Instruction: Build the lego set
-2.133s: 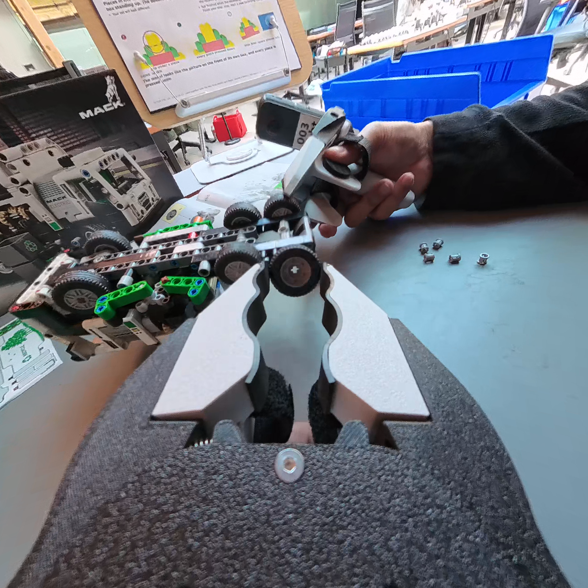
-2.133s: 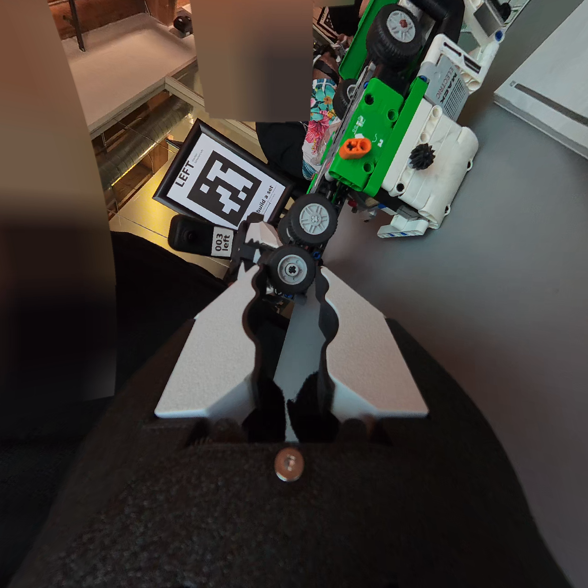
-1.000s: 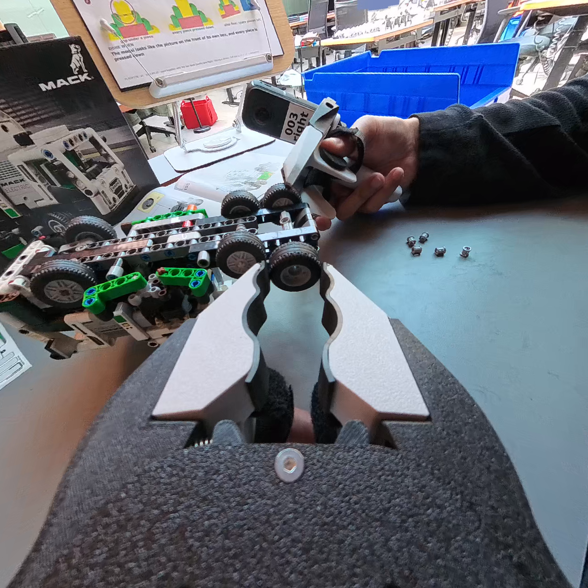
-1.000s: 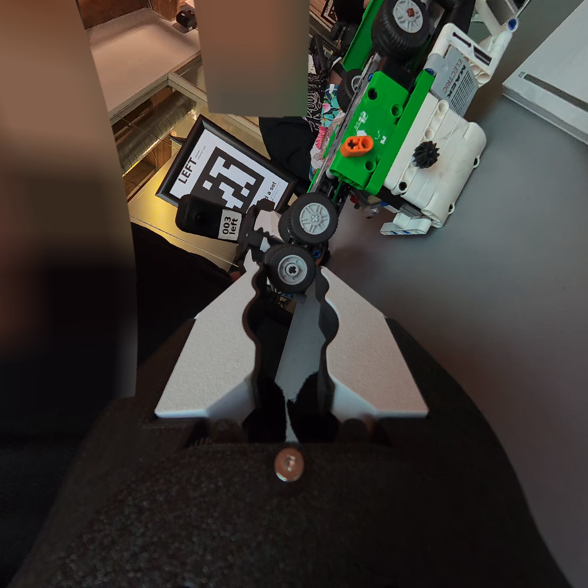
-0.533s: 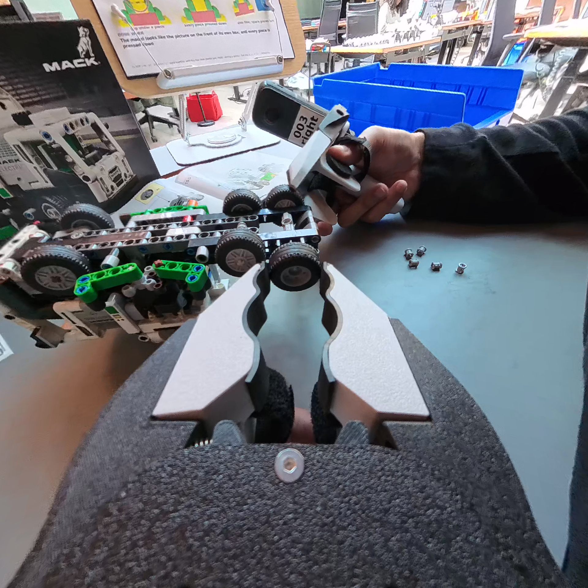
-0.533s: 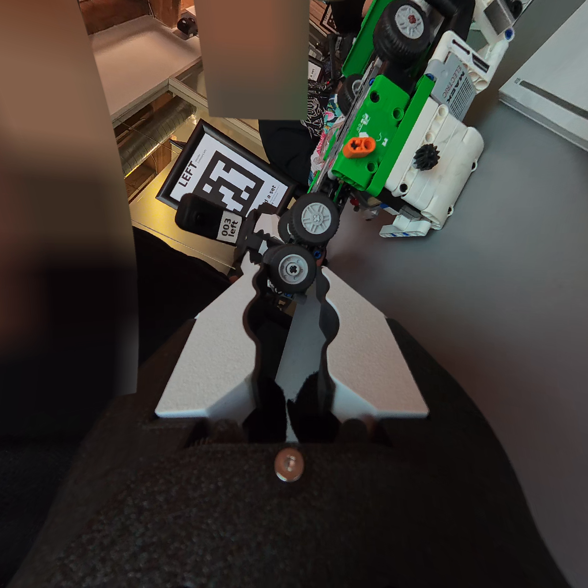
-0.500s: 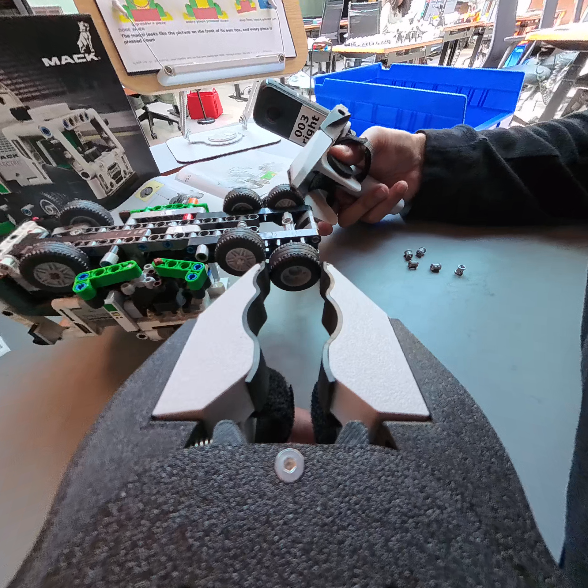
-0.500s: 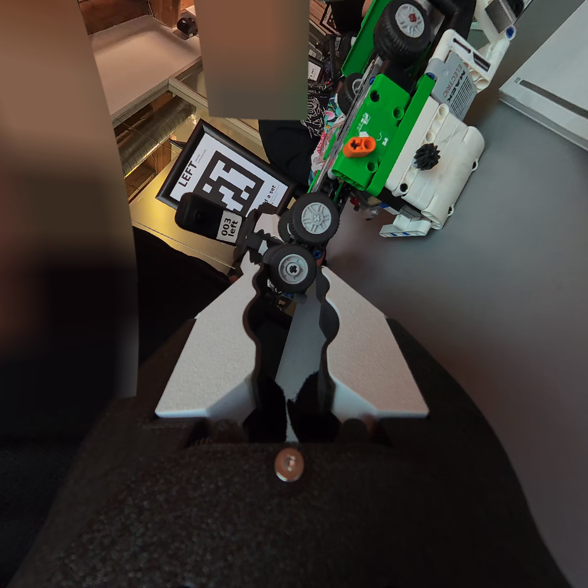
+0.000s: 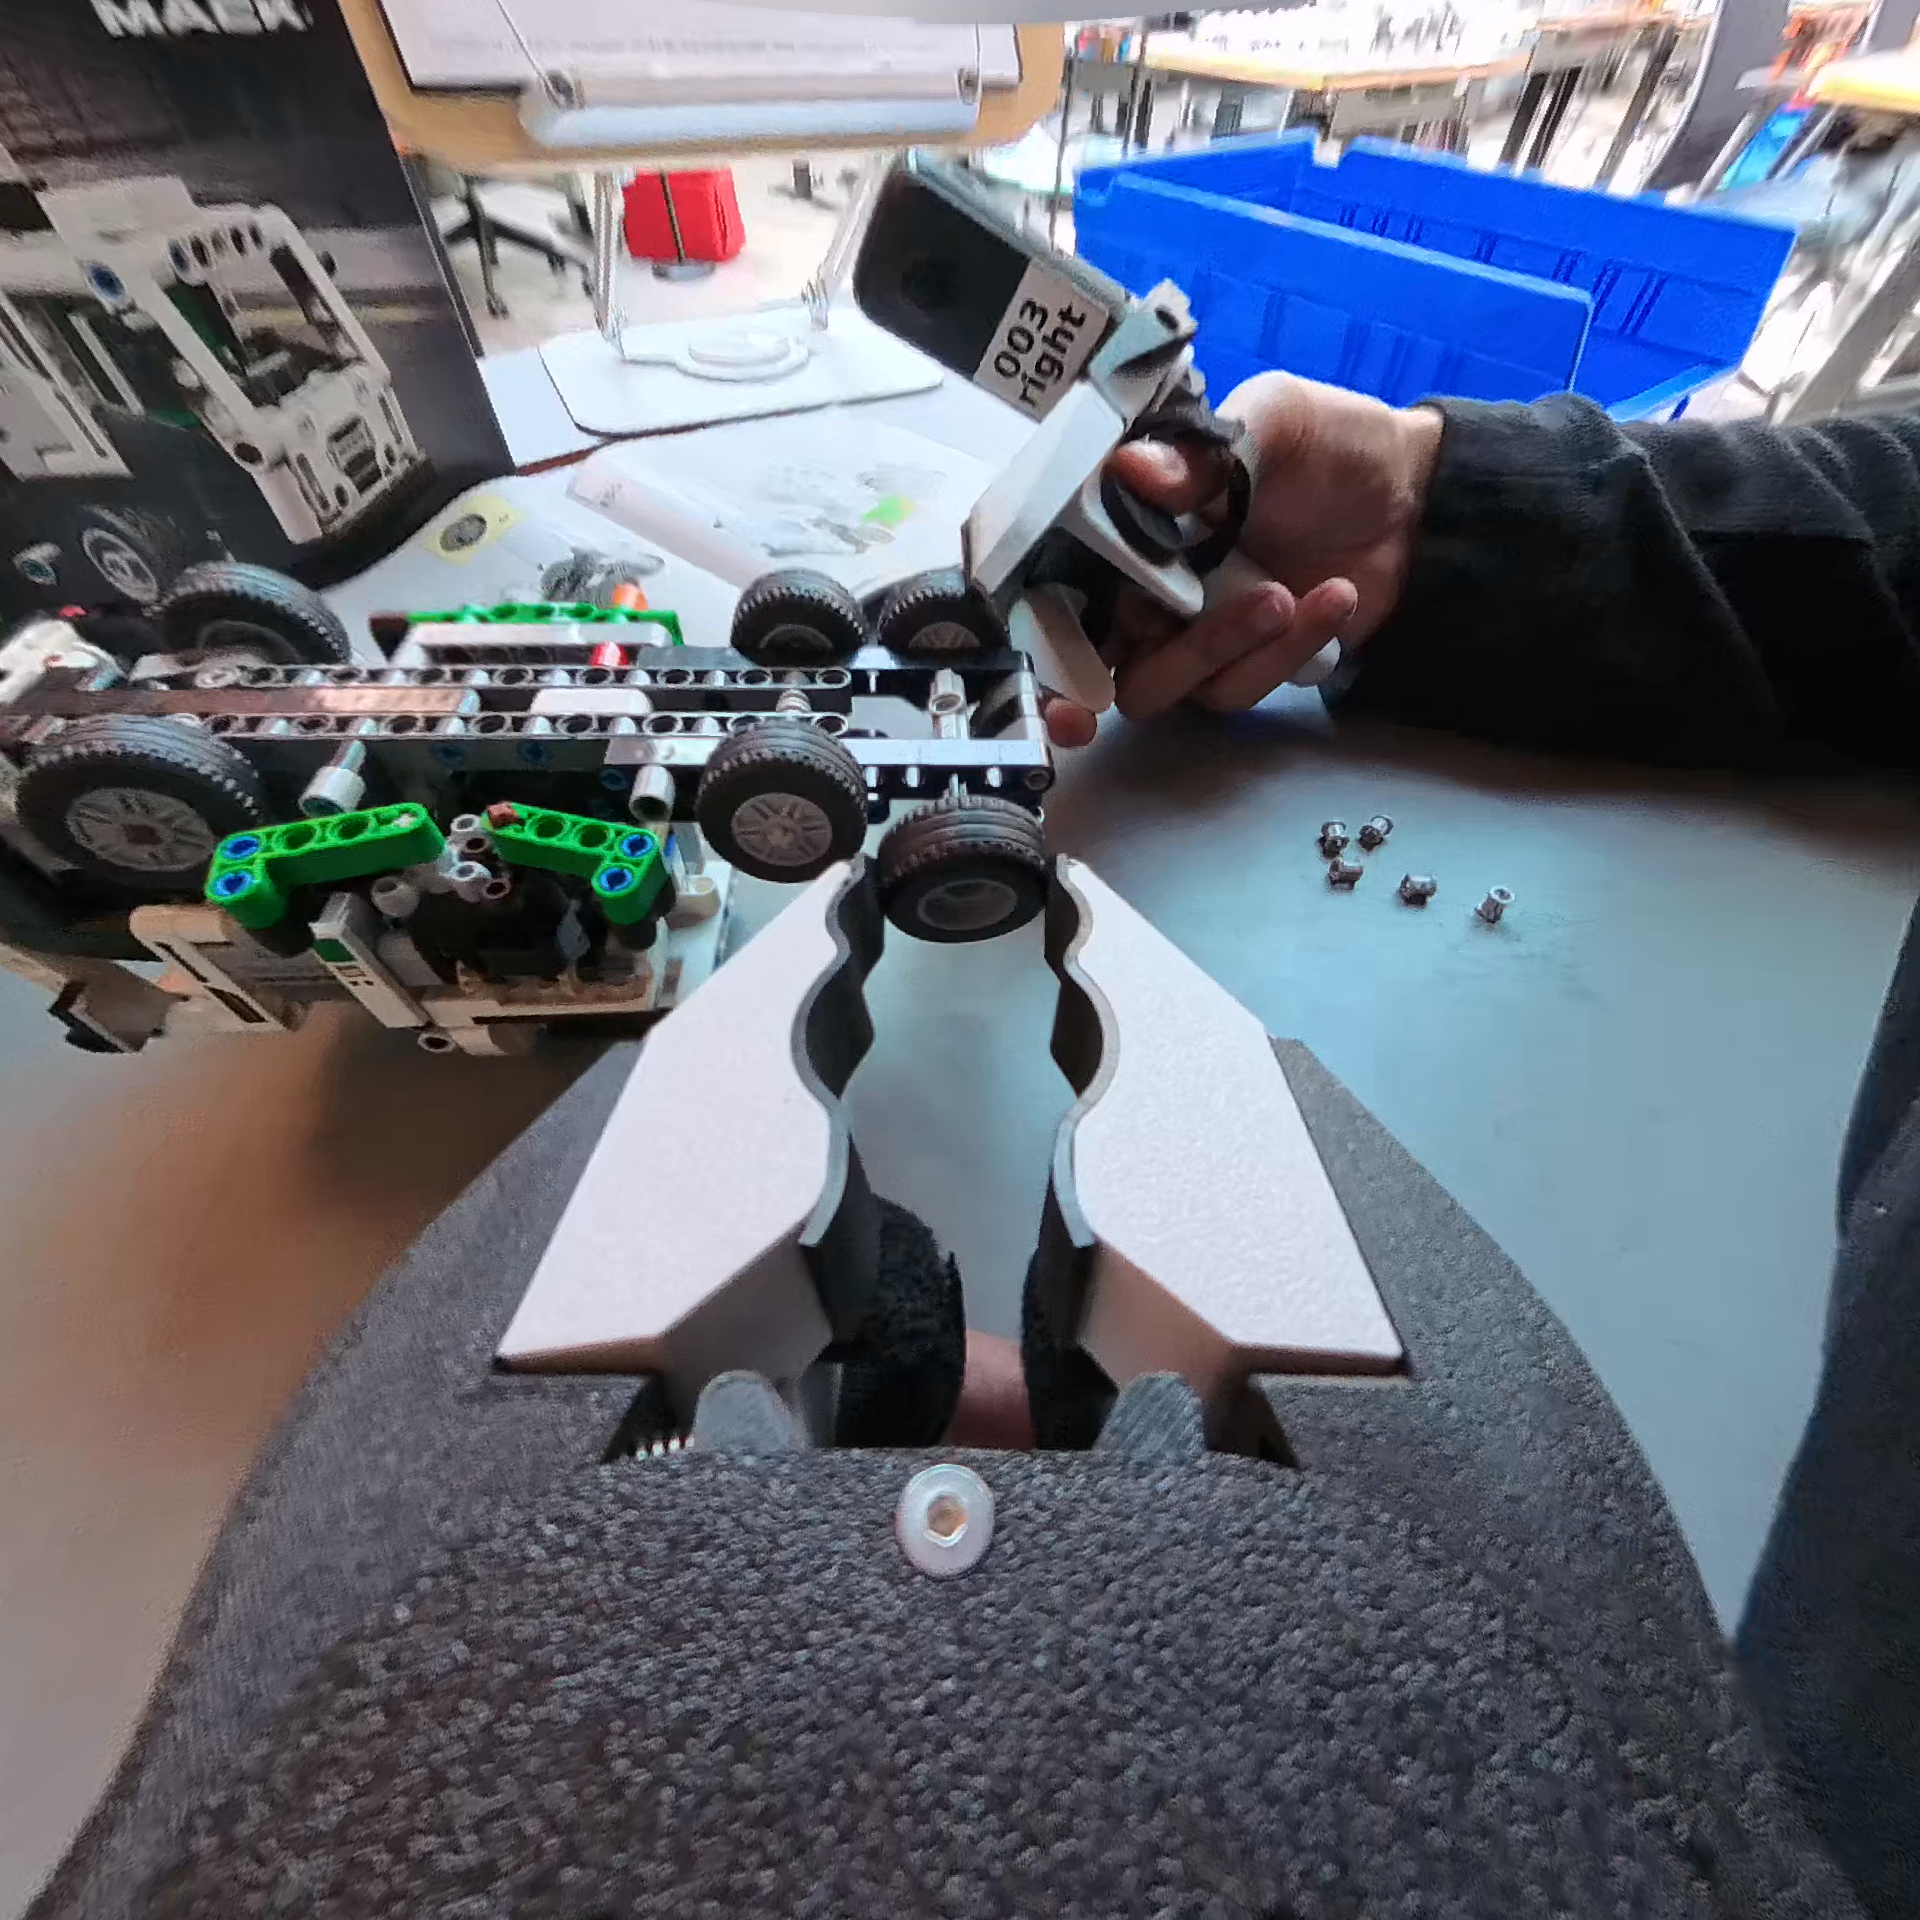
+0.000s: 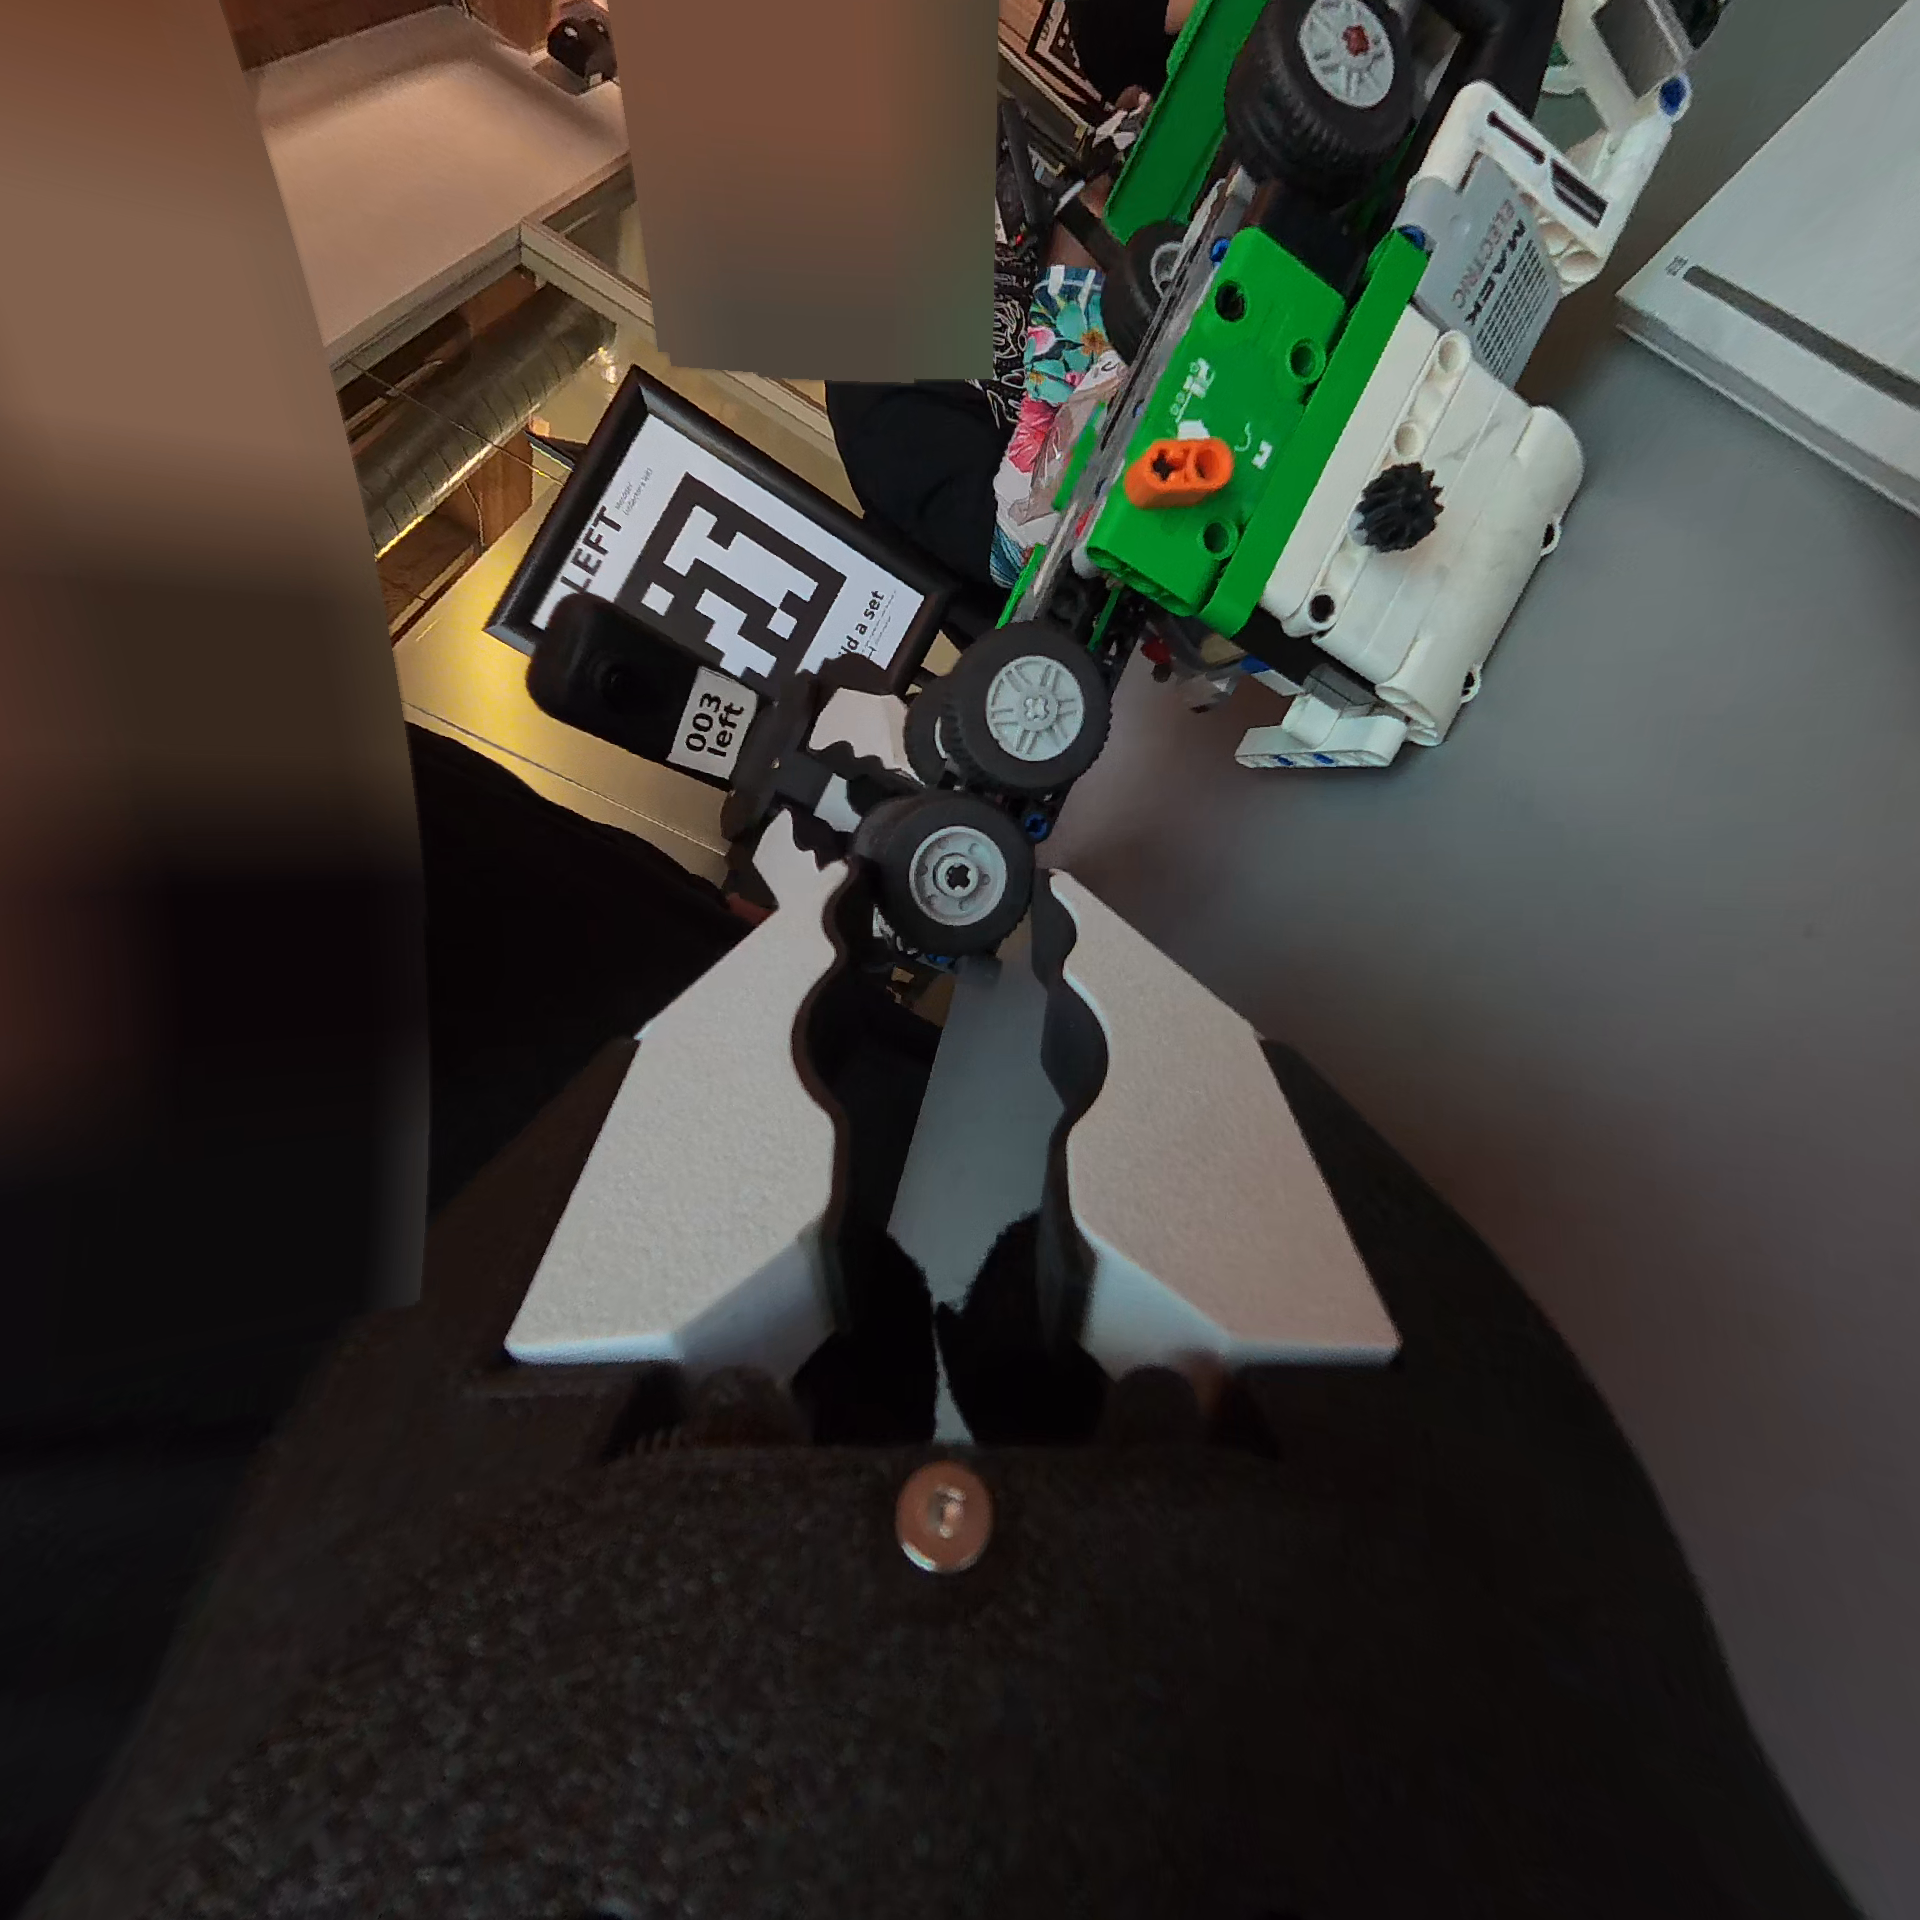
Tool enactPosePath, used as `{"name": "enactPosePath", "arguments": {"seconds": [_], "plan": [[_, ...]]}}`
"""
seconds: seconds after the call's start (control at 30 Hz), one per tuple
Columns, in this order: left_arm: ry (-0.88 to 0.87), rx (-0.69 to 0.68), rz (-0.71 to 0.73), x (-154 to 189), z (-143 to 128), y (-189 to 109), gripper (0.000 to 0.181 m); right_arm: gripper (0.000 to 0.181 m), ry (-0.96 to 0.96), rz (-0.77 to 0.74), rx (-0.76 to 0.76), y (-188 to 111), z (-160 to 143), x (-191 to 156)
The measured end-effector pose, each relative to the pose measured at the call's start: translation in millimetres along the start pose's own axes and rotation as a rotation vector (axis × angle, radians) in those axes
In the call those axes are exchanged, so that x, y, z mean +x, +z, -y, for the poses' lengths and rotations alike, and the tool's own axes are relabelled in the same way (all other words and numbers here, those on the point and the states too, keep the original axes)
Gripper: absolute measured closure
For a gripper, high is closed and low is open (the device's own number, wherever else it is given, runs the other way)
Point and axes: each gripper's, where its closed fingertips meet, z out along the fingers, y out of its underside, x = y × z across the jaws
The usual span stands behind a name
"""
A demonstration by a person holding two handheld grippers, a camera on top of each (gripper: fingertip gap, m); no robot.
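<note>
We pinch a rear wheel [image 9: 964,871] of the lego truck [image 9: 499,748] in our left gripper [image 9: 961,883], the truck lying on its side toward nine o'clock on the grey table [image 9: 1455,1091]. Our right gripper [image 10: 940,894] clamps the opposite rear wheel [image 10: 951,873], with loose small grey pieces [image 9: 1392,868] at two o'clock in the left wrist view.

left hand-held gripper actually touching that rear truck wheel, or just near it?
Touching. In the left wrist view the left hand-held gripper has the rear wheel wedged between its fingertips, with both tyre sides against the black pads and no gap visible.
</note>
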Motion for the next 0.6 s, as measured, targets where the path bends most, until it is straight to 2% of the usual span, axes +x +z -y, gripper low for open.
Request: {"name": "enactPosePath", "arguments": {"seconds": [0.27,0.5,0.6], "plan": [[0.047,-0.213,0.004,2.5,-5.3,2.2,0.151,0.151,-0.006,-0.005,-0.012,-1.2,-1.1,0.5],[0.005,-0.291,0.021,3.1,-5.0,3.0,0.151,0.151,-0.023,-0.012,-0.012,-0.9,-0.9,0.1],[0.049,-0.342,0.031,2.8,-4.7,2.5,0.151,0.151,-0.023,-0.014,-0.015,-0.7,-1.5,0.2]]}}
